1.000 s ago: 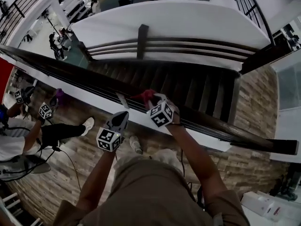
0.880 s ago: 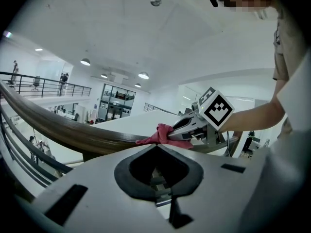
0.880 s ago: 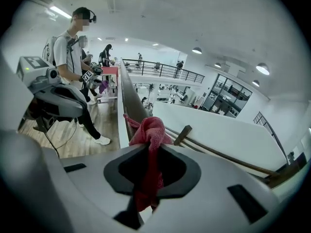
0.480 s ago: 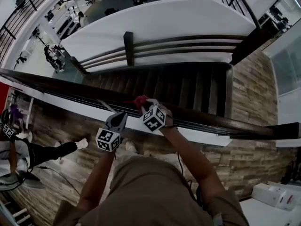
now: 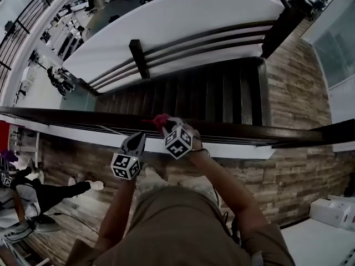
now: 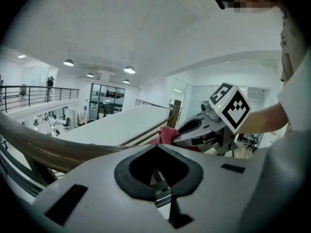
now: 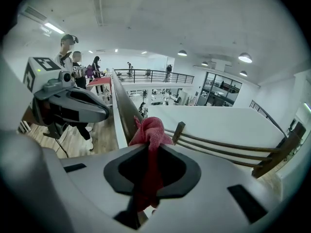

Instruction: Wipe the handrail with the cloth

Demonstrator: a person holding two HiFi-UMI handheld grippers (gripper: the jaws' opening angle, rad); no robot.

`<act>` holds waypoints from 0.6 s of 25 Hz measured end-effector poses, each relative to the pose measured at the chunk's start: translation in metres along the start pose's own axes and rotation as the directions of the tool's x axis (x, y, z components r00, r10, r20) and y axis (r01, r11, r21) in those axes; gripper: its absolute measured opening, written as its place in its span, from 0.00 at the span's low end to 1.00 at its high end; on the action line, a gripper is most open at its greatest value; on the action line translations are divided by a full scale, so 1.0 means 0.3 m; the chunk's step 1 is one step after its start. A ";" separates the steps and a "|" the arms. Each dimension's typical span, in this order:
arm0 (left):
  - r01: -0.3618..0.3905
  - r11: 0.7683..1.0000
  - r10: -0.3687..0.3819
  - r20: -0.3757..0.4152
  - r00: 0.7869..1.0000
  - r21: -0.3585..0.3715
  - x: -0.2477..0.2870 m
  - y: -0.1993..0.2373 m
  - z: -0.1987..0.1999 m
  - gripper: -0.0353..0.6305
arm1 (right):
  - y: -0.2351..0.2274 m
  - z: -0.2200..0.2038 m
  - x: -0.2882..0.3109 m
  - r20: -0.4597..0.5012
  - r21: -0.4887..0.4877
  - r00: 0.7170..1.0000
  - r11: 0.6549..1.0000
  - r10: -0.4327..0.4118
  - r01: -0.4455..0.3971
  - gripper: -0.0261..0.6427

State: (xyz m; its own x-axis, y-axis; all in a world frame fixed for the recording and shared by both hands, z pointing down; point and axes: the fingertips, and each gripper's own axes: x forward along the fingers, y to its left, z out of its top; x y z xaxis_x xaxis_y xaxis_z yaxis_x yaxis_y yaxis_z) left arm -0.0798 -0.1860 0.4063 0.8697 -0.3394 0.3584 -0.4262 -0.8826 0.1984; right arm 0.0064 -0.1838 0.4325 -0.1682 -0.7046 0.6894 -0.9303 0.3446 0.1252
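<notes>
1. Right gripper (image 5: 168, 126) was at the dark handrail (image 5: 266, 133), with the red cloth (image 5: 160, 119) bunched at its fingers and lying on the rail top.
2. Left gripper (image 5: 137, 141) was just beside it, on the near side of the rail.
3. Staircase (image 5: 222, 96) ran down beyond the rail.
4. A person (image 5: 39, 195) sat at lower left.

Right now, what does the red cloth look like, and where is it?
The cloth is pinkish-red and fuzzy, like a towel rag. It is bunched up and pinched between the shut jaws of the right gripper, with a tuft poking out ahead. The tuft seems to rest on the dark wooden handrail.
</notes>
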 end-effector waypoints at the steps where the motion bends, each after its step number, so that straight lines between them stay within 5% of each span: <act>1: 0.002 1.000 -0.002 -0.004 1.000 0.004 0.019 -0.034 0.000 0.08 | -0.020 -0.029 -0.024 0.004 0.010 1.000 1.000 -0.001 0.001 0.13; 15: 0.049 0.994 -0.043 -0.064 0.997 0.094 0.302 -0.443 0.014 0.08 | -0.249 -0.320 -0.268 0.036 0.036 0.999 0.999 -0.019 0.018 0.13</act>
State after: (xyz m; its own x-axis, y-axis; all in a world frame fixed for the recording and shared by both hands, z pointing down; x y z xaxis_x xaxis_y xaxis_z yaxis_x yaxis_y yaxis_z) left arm 0.0567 -0.1007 0.4086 0.8696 -0.2791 0.4074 -0.3574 -0.9250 0.1292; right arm 0.1208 -0.0932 0.4361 -0.1616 -0.7329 0.6609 -0.9444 0.3091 0.1118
